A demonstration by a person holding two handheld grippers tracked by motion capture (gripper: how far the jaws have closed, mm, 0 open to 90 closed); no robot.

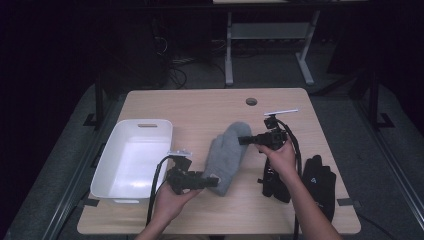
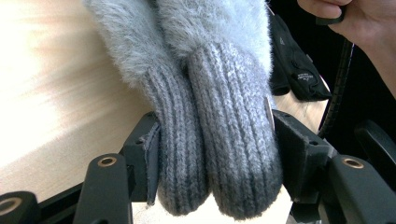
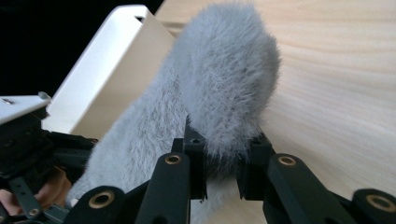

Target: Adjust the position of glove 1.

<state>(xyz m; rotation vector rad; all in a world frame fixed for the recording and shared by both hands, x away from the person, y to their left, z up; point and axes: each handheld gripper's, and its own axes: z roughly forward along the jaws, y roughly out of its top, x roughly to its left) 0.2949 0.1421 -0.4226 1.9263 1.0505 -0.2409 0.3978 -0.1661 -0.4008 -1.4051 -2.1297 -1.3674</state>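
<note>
A pair of grey fuzzy mittens (image 1: 227, 150) lies stacked in the middle of the wooden table (image 1: 200, 105), slanting from near left to far right. My left gripper (image 1: 212, 181) is shut on their two ribbed knit cuffs (image 2: 219, 140), with a jaw pressing on each side. Over at the far end, my right gripper (image 1: 243, 140) is shut on the fluffy tip (image 3: 224, 79), which stands lifted off the wood. The left gripper (image 3: 28, 154) and the hand holding it also show at the lower left of the right gripper view.
A white plastic bin (image 1: 145, 122) stands at the table's left, right beside the mittens (image 3: 116, 60). Black gloves (image 1: 320, 182) lie at the near right, behind my right forearm (image 2: 299, 70). A round cable hole (image 1: 251, 101) sits near the far edge.
</note>
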